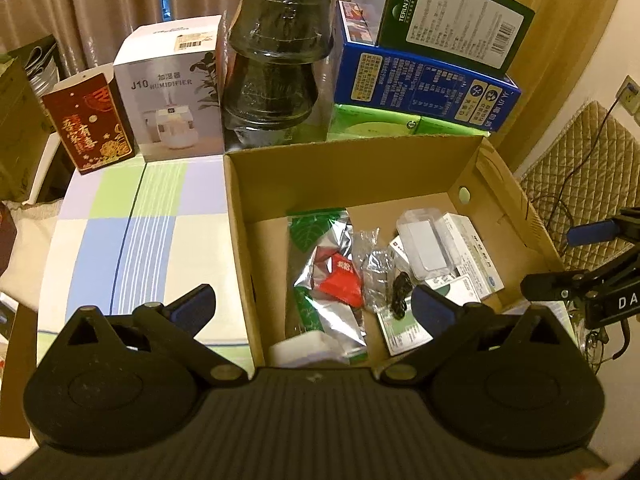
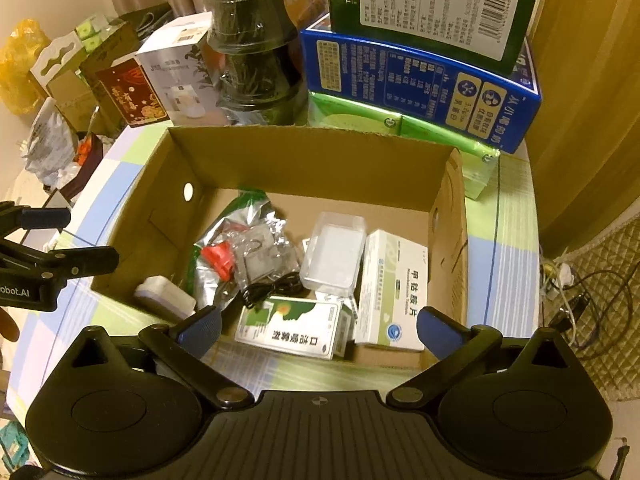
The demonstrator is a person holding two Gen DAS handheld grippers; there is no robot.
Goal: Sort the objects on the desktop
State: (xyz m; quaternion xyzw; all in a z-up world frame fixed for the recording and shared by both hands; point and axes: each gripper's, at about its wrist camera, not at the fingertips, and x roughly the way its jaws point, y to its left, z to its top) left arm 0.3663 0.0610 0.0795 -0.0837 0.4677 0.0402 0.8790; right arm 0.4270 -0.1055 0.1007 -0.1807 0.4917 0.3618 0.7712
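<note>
Both grippers empty, fingers spread, hovering over the box.

Left gripper (image 1: 312, 304) sits above the foil pouch (image 1: 324, 276), right gripper (image 2: 318, 326) above the green carton (image 2: 292, 330); sorted items lie in the box (image 2: 308, 160), frame centre. Judgement: finished, so withdraw straight up, clear of the walls.

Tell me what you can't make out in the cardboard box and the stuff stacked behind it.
- Silver foil bag, left wrist view: the box's near wall hides its lower end.
- Small white item, right wrist view: blurred and partly behind the left tool's finger; cannot identify it.
- Green box on top of the stack, right wrist view: its top is cut off by the frame edge.
- Clear plastic case: contents unreadable in either view.
</note>
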